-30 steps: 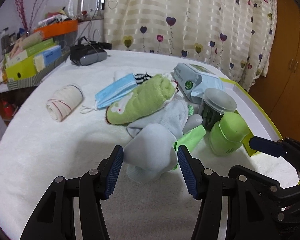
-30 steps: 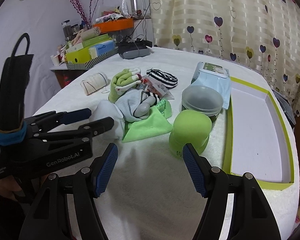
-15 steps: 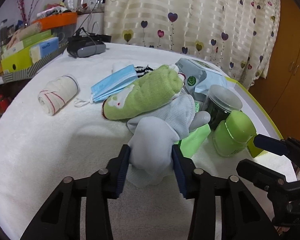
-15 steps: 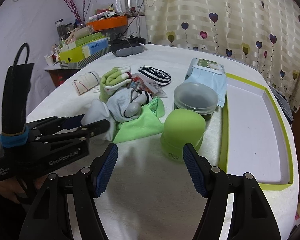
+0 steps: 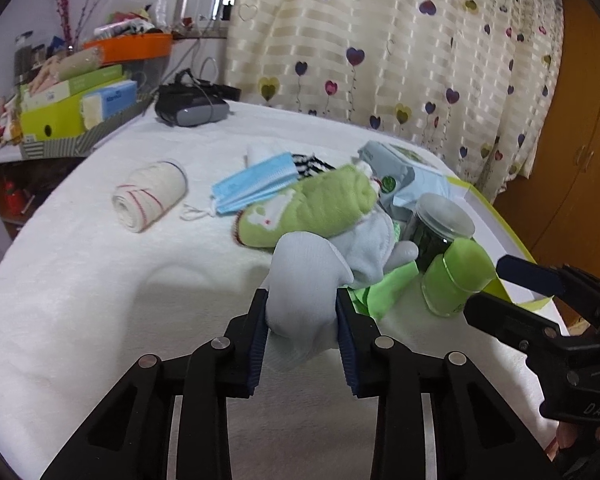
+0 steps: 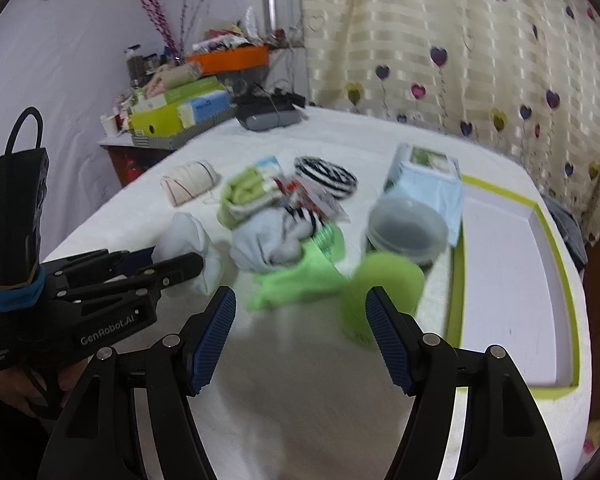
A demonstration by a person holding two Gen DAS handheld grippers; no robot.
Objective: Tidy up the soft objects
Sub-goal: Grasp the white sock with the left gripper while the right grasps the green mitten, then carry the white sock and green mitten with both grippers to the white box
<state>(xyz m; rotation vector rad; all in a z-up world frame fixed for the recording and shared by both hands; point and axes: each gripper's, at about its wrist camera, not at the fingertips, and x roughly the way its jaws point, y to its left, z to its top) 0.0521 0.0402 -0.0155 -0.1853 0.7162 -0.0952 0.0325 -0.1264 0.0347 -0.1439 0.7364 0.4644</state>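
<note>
Near the bed's front edge, left gripper closing on pale sock.

headset 11 o'clock | heart curtain 12–1 o'clock | wooden wardrobe 3 o'clock | orange tray 10–11 o'clock

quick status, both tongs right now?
Left tongs: closing, pads pressing the pale blue sock.
Right tongs: open, nothing between them.
</note>
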